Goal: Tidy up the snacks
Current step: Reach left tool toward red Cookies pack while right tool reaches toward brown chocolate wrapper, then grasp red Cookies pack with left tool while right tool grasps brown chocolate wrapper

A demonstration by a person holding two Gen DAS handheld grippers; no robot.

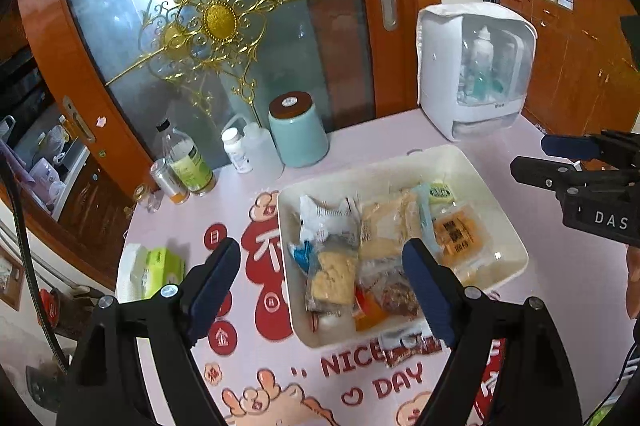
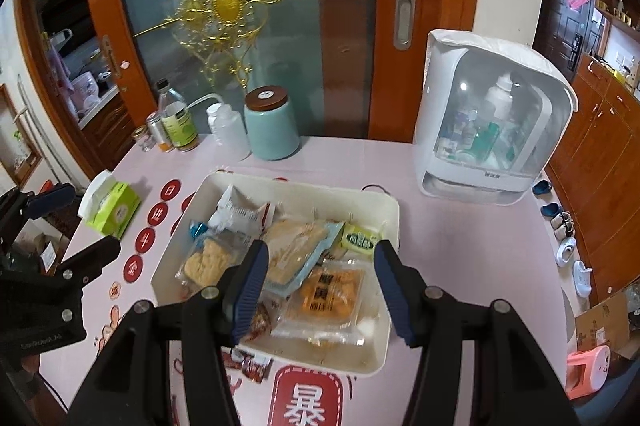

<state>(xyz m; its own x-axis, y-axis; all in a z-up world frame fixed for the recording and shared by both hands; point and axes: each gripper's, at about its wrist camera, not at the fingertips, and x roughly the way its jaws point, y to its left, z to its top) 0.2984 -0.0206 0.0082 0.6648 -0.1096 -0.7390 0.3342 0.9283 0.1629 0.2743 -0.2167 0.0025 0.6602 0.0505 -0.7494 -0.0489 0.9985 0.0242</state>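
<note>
Pink table (image 2: 460, 246) with cartoon print holds a white storage cabinet (image 2: 492, 113) at the back right. In the middle sits a white tray (image 2: 384, 326) packed with wrapped snacks: an orange packet (image 2: 328, 296), a tan biscuit pack (image 2: 206, 260), a small green one (image 2: 358, 240). One red packet (image 1: 412, 346) lies on the table touching the tray's near rim. Left gripper (image 1: 324, 290) and right gripper (image 2: 318, 292) both hover above, jaws wide apart, nothing in them.
</note>
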